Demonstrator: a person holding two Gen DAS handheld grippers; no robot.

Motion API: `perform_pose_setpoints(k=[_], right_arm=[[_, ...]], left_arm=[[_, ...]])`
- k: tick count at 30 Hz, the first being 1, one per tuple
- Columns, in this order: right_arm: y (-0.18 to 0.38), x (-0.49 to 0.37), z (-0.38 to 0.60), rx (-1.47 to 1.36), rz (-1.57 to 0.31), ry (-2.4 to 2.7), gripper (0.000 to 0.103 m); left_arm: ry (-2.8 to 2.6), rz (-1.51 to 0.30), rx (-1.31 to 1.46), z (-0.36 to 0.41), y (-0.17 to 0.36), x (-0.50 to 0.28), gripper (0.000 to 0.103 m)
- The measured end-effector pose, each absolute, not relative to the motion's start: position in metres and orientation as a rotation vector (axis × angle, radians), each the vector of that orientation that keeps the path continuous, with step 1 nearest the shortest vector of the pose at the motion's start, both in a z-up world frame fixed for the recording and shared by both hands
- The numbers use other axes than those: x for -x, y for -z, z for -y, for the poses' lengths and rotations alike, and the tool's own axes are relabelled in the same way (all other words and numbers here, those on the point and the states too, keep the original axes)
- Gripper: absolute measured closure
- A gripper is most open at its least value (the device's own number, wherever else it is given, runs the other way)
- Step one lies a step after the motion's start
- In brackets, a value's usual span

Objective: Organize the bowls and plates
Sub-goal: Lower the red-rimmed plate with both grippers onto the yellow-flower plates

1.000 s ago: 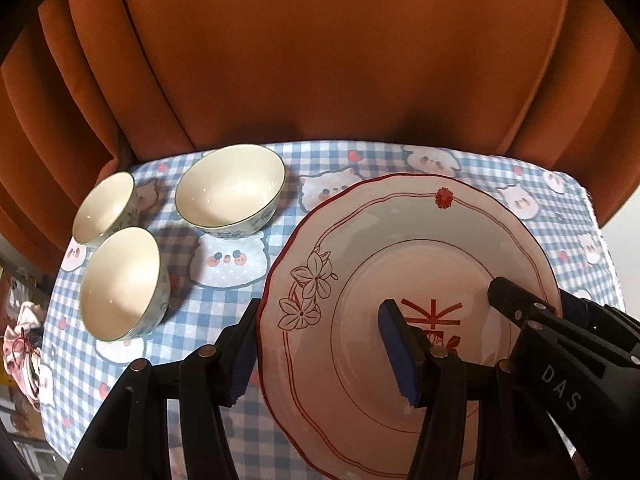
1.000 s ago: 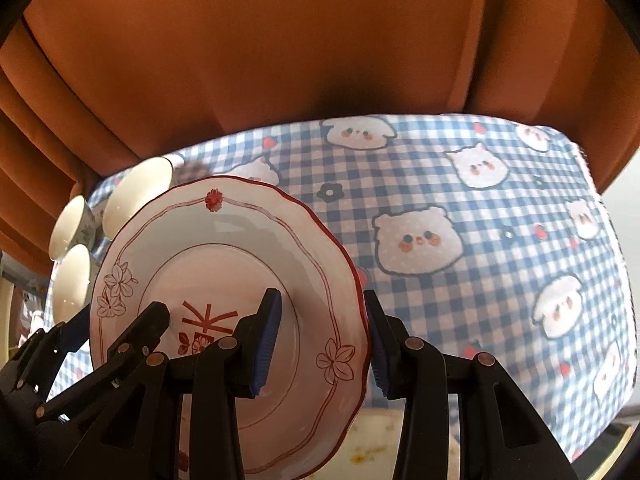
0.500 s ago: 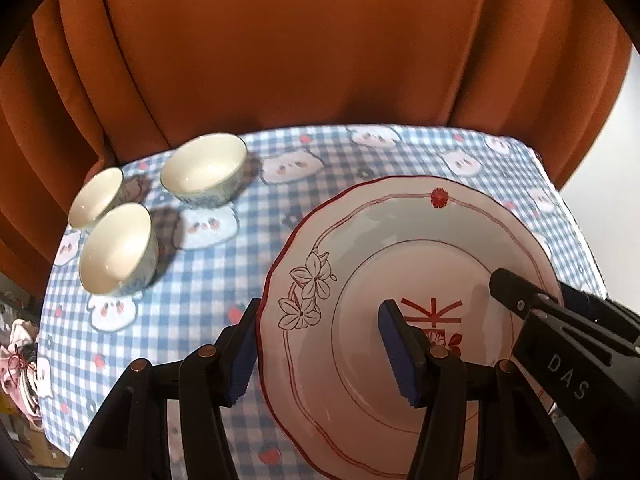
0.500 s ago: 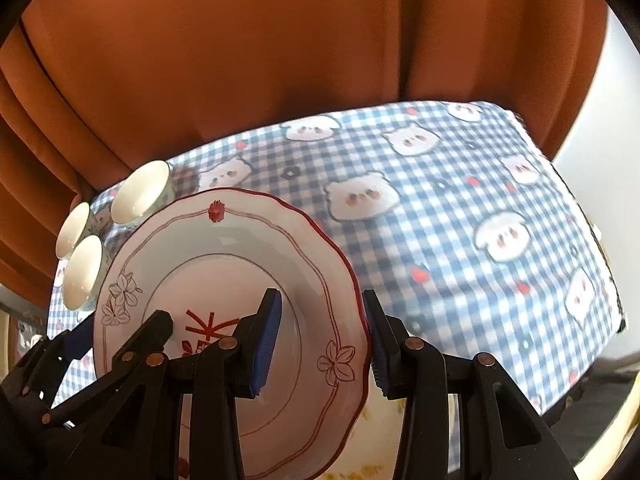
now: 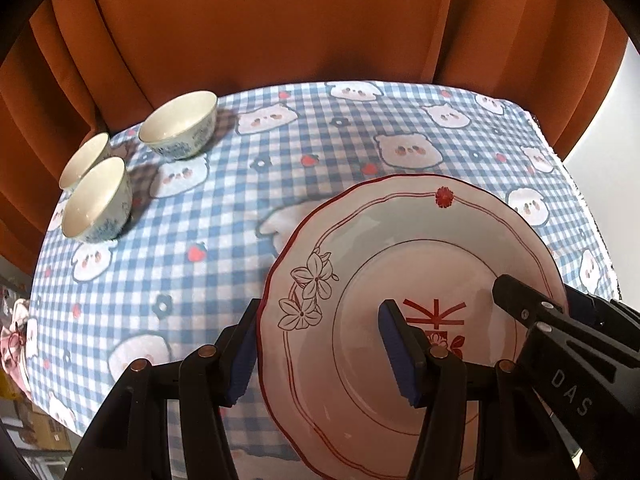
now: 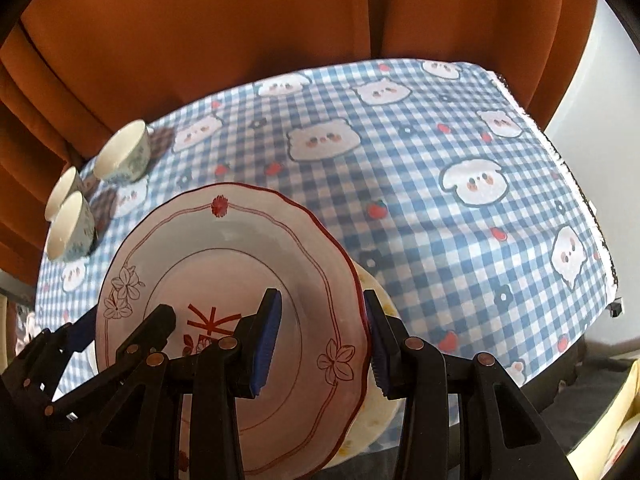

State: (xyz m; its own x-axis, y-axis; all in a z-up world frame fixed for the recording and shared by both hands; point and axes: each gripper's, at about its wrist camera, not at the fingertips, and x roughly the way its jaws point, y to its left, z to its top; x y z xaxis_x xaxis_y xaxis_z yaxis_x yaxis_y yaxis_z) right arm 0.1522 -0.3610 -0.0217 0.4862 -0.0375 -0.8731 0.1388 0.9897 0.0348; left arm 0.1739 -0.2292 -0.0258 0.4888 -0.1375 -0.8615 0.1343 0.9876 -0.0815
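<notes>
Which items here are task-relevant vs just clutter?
Job:
red-rimmed plate, gripped by left gripper and right gripper
three bowls
yellow-patterned plate underneath

Background:
checked tablecloth
orange curtain

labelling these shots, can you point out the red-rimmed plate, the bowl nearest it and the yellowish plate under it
red-rimmed plate point(image 5: 424, 240), left wrist view, on the bare upper inside of its rim.
nearest bowl point(image 5: 94, 200), left wrist view, on its pale inside.
yellowish plate point(image 6: 374, 420), right wrist view, on the edge showing beneath the red-rimmed plate.
</notes>
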Motion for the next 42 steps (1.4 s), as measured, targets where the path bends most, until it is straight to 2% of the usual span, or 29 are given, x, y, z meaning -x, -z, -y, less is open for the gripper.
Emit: perform_pose_setpoints(k=[15, 22, 41, 42], right_arm=[[0.065, -0.163, 0.39, 0.018, -1.158, 0.022, 0.058], [0.076, -0.167, 0.39, 0.028, -1.194, -0.011, 0.058], [0.074, -0.152, 0.416, -0.077, -1.162, -0.016, 0.058], [0.07, -0.15, 0.418, -0.084, -1.143, -0.011, 0.061]], left_arm=[[0.086, -1.131, 0.12, 0.248, 0.071, -0.167, 0.045], [0.055, -1.121, 0.099, 0.252, 0.073, -0.163, 0.045], [0.039, -1.129, 0.075, 0.265, 0.076, -0.16, 0.045], [0.037, -1.128, 0.075, 0.265, 0.076, -0.16, 0.045]])
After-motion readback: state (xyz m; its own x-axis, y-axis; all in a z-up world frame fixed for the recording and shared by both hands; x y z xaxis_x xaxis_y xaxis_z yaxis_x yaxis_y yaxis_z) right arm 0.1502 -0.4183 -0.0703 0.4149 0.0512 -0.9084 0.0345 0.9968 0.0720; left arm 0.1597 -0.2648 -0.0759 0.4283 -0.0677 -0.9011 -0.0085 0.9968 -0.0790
